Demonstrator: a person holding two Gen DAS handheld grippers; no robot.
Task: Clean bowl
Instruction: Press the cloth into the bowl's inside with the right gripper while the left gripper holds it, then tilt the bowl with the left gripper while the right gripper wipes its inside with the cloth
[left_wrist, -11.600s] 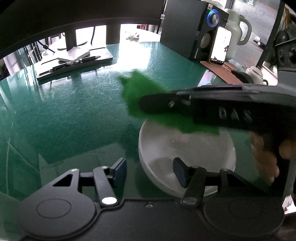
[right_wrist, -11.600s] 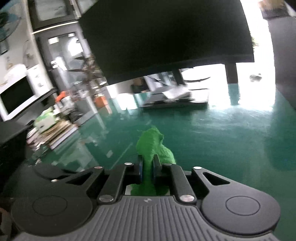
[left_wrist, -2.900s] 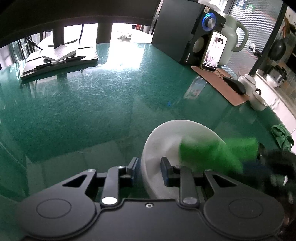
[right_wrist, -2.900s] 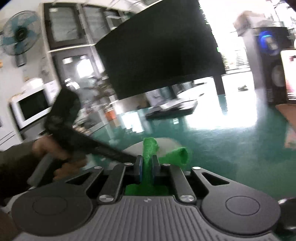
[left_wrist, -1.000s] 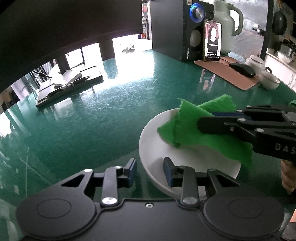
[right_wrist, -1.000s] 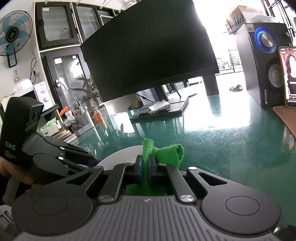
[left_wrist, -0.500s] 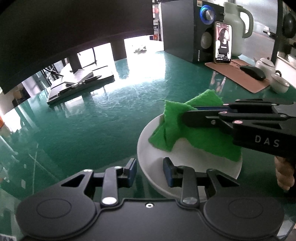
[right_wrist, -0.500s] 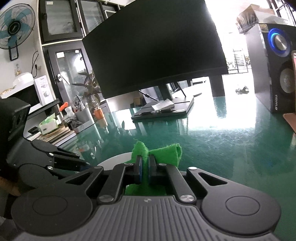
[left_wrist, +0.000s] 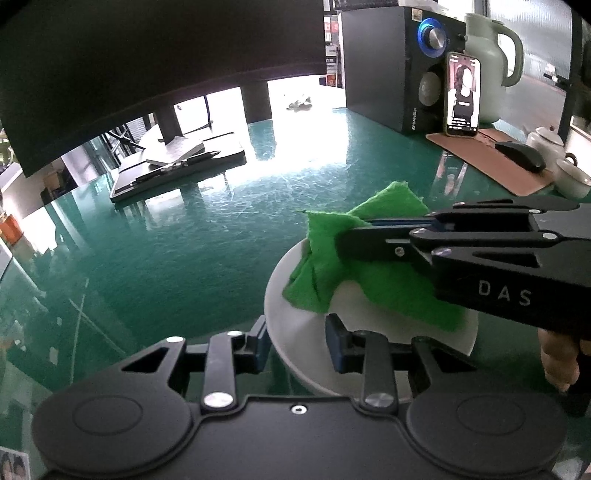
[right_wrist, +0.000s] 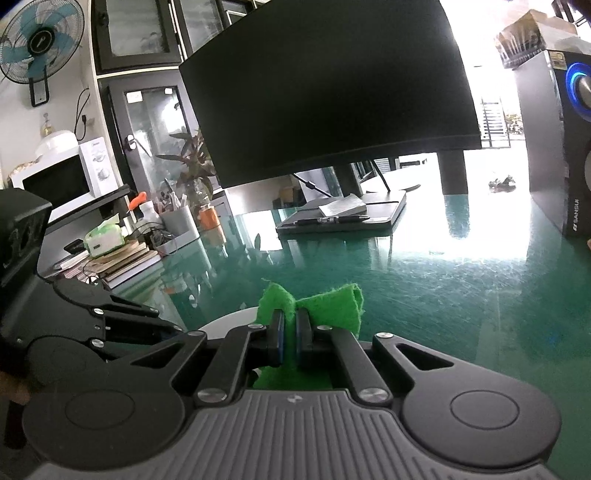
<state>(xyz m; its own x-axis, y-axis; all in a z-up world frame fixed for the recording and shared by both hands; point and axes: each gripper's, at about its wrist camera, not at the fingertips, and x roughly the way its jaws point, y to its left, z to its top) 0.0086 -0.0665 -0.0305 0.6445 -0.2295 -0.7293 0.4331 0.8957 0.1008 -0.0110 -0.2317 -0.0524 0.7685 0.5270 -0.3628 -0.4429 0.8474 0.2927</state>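
Observation:
A white bowl (left_wrist: 295, 332) sits on the green glass table. My left gripper (left_wrist: 295, 341) is shut on the bowl's near rim, one finger outside and one inside. My right gripper (right_wrist: 290, 334) is shut on a green cloth (right_wrist: 332, 306). In the left wrist view the right gripper (left_wrist: 351, 243) reaches in from the right and holds the green cloth (left_wrist: 321, 269) over the bowl's far left side, touching its inside. In the right wrist view only a sliver of the bowl (right_wrist: 232, 319) shows under the cloth, with the left gripper (right_wrist: 110, 325) at the left.
A large dark monitor (left_wrist: 147, 55) stands at the back over a black tray with a notebook (left_wrist: 177, 162). At the right are a speaker (left_wrist: 399, 70), a phone (left_wrist: 463, 94), a kettle (left_wrist: 491, 62), a mouse (left_wrist: 521, 157) and a teapot (left_wrist: 546, 142).
The right gripper has slid the green cloth leftward across the bowl toward its far left rim. The left gripper keeps its hold on the near rim.

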